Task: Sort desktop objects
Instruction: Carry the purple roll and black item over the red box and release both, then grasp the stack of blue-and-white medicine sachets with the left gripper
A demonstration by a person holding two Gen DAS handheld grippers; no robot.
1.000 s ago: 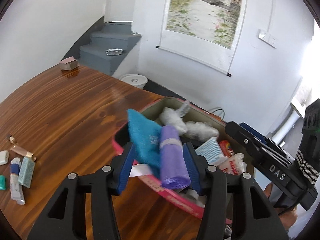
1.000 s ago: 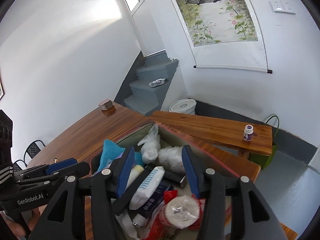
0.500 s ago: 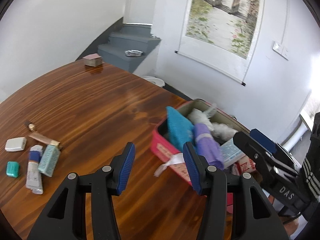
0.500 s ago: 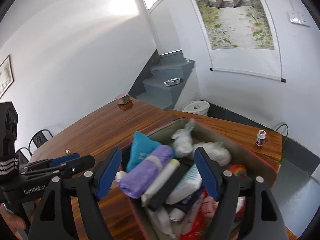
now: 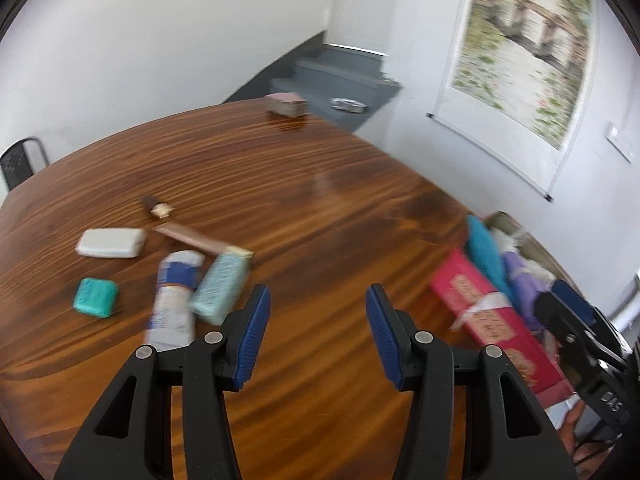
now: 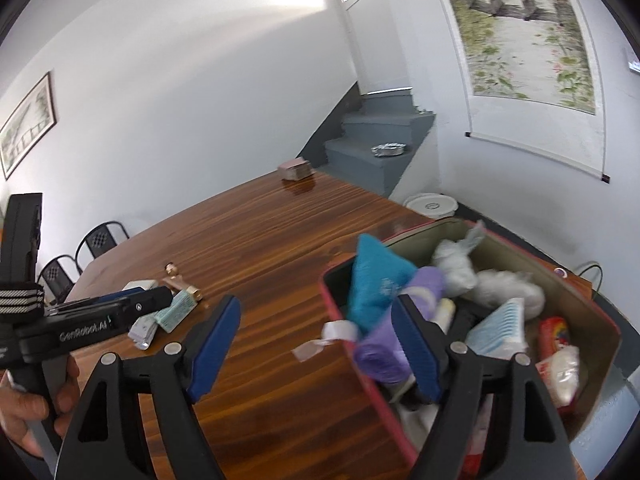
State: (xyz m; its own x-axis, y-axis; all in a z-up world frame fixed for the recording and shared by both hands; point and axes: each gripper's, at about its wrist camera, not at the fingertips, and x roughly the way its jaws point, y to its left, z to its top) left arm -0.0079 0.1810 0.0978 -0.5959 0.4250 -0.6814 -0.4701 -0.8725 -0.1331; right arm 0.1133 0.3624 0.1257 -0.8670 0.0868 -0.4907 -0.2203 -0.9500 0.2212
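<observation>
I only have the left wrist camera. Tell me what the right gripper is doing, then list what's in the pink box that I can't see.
Observer: The right gripper is open and holds nothing. It hangs over the near left corner of the pink box.
Operator: Now the contents.
Observer: Past the purple roll lie a blue-and-white tissue pack and knotted white plastic bags.
Operator: Check the far right end.
Observer: A red packet lies there against the wall.
</observation>
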